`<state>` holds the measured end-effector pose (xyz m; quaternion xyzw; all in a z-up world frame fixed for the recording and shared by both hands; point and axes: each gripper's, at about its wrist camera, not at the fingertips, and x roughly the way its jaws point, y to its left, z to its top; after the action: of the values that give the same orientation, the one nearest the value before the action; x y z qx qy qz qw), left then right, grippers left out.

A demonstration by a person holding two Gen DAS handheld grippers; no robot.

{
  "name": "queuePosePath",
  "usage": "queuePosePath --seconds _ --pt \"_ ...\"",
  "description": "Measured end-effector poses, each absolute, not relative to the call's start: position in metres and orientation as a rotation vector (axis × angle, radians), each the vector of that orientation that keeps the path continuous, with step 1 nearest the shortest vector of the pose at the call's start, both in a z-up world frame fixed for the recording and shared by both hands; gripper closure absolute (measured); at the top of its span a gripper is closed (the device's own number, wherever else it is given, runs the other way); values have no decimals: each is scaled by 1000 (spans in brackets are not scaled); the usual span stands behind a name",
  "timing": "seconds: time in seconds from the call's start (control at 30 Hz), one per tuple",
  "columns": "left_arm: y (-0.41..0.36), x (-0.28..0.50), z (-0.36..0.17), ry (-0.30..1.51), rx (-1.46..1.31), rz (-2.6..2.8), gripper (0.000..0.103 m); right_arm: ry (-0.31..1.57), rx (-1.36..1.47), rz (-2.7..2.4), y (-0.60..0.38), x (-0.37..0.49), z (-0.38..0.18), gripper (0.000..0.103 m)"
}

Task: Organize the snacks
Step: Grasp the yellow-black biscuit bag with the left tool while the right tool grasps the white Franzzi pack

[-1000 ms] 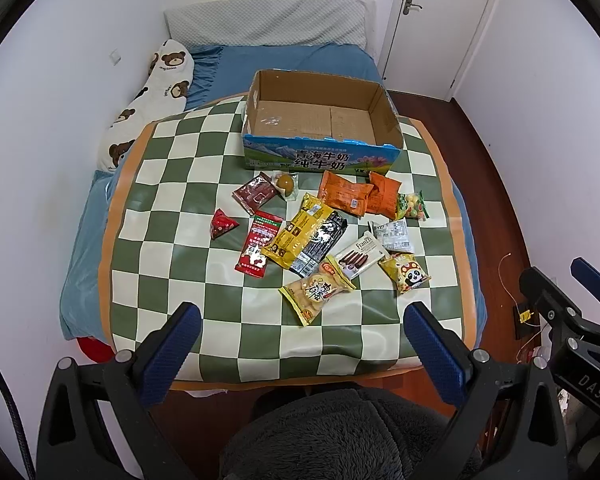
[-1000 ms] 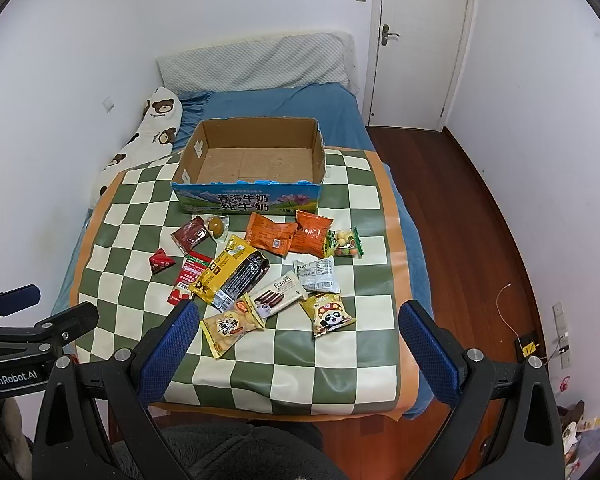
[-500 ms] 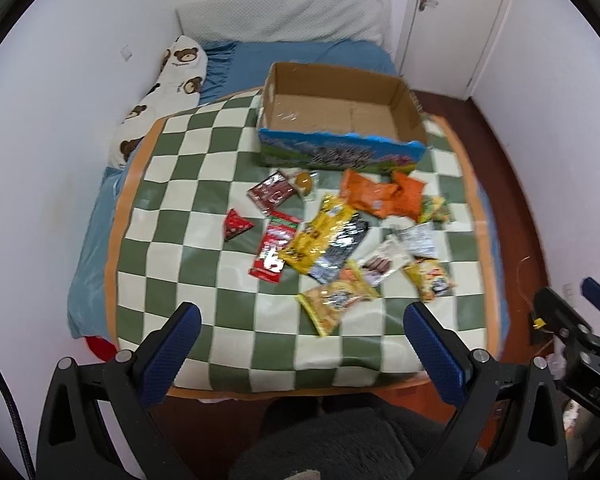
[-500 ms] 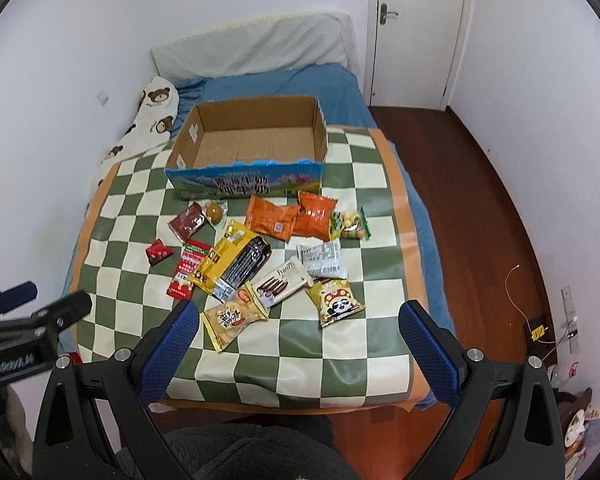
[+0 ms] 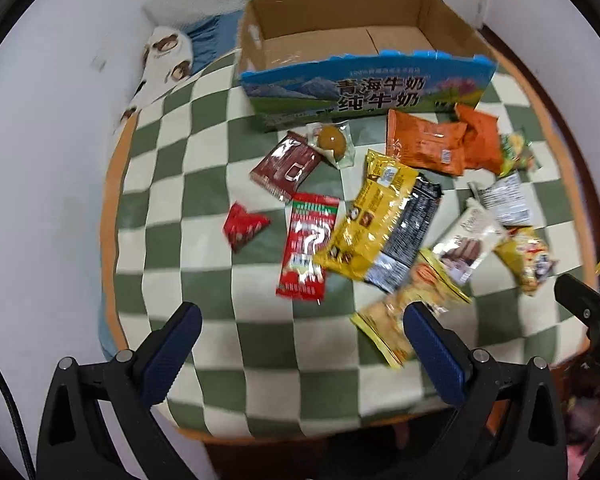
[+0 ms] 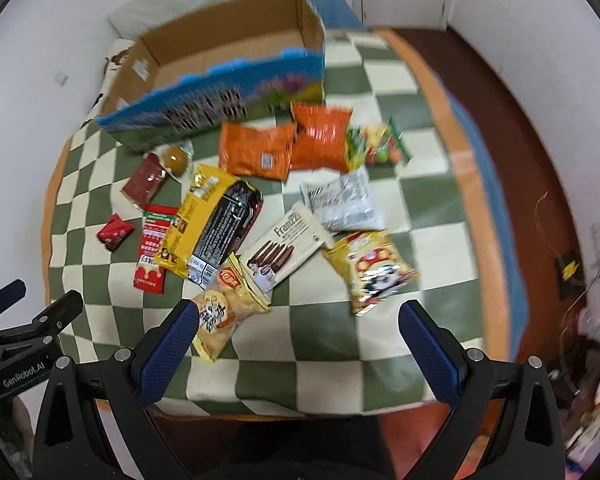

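Box [image 5: 364,92]: "青海牛奶 纯牛奶". White packet [image 6: 288,244]: "Franzzi". Left tongs [image 6: 20,368]: "GenRobot.AI".

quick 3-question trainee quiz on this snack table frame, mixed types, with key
1. True or false: the cardboard box already holds snacks.
2. Which lies nearest the left gripper? A) orange packs B) red-and-green sachet C) panda pack
3. Fill in: both grippers are ___ and hold nothing (right gripper).

Key: 1 false; 2 B; 3 open.

Snack packets [image 5: 384,220] scattered on checkered cloth [image 5: 204,280], cardboard box [image 5: 356,56] behind (empty) — left hand-held gripper [image 5: 300,332] spread wide
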<state>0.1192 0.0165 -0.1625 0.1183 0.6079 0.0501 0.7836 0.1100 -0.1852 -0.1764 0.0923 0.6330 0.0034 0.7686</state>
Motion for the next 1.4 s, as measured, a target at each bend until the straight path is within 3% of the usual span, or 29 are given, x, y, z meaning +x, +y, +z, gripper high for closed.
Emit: queuePosePath --seconds 0.33,0.6,0.77,0.93,1.13,1.4 --pt "-28 199 -248 1388 499 -101 1 1500 547 -64 -205 143 -280 4" --pt "-67 237 -321 1517 662 -296 0 1523 657 -66 -214 149 -306 21" --pt "-51 250 -324 1551 511 -300 19 1514 674 -60 -206 153 -309 26" --pt "-9 253 -316 1555 309 -136 20 1533 690 -73 -191 161 -320 34" --pt "53 255 -312 1607 38 52 20 1551 696 -141 -163 180 -341 34" --pt "69 264 -330 1644 17 -30 16 1585 569 -195 -124 207 -363 39"
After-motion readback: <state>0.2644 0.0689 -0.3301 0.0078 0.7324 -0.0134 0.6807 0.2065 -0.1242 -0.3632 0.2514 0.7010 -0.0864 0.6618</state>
